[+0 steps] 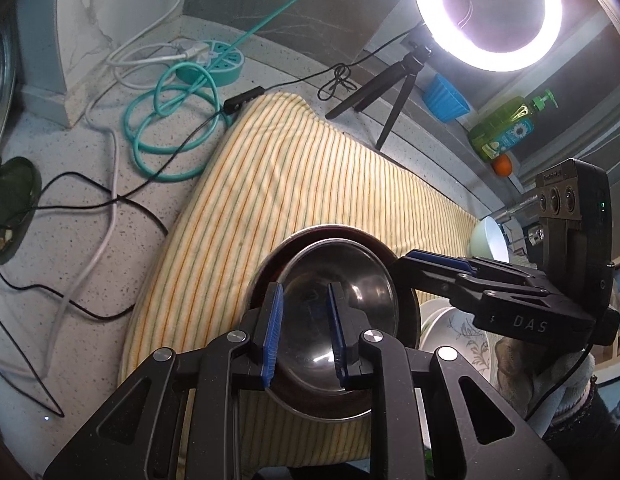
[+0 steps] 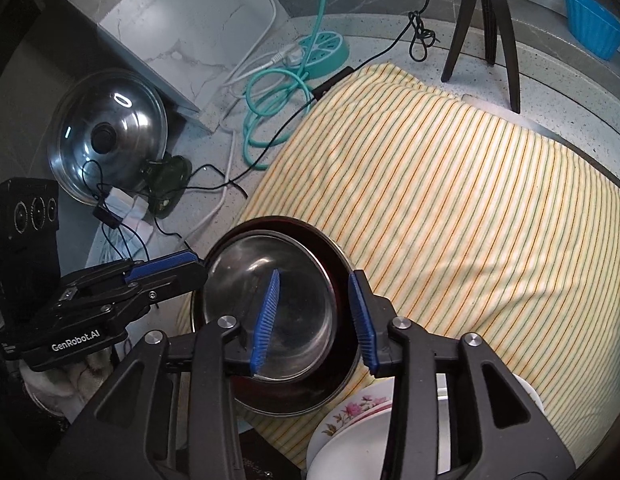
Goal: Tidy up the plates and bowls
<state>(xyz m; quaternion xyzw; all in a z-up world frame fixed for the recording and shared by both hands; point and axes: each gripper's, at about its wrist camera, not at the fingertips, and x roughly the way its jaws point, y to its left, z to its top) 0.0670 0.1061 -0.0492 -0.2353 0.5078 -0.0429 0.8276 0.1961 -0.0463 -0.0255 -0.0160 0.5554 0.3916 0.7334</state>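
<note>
Your right gripper [image 2: 316, 316] has its jaws parted, astride the right-hand rims of the two nested bowls: one blue pad [image 2: 266, 316] hangs inside the steel bowl [image 2: 282, 280], the other stands outside the dark bowl [image 2: 338, 264] that carries it, and neither pad appears to press on the metal. Your left gripper [image 1: 304, 330] is nearly clenched, its two blue pads close together and hanging over the steel bowl's inside [image 1: 350, 280] in its own view; from the right wrist its tips sit at the bowls' left rim [image 2: 166, 266], but whether they pinch that rim cannot be told. The nested bowls rest on the striped yellow towel [image 2: 470, 200] at its near left edge. Just beside them, toward you, stand white plates, one with a pink flower pattern [image 2: 350, 408]. A pale green bowl [image 1: 488, 236] sits farther right on the towel. Beyond the towel lie a teal power strip [image 1: 218, 60] with coiled cables, a pot lid [image 2: 110, 132], a tripod [image 2: 486, 20] and a lit ring light [image 1: 488, 12].
</note>
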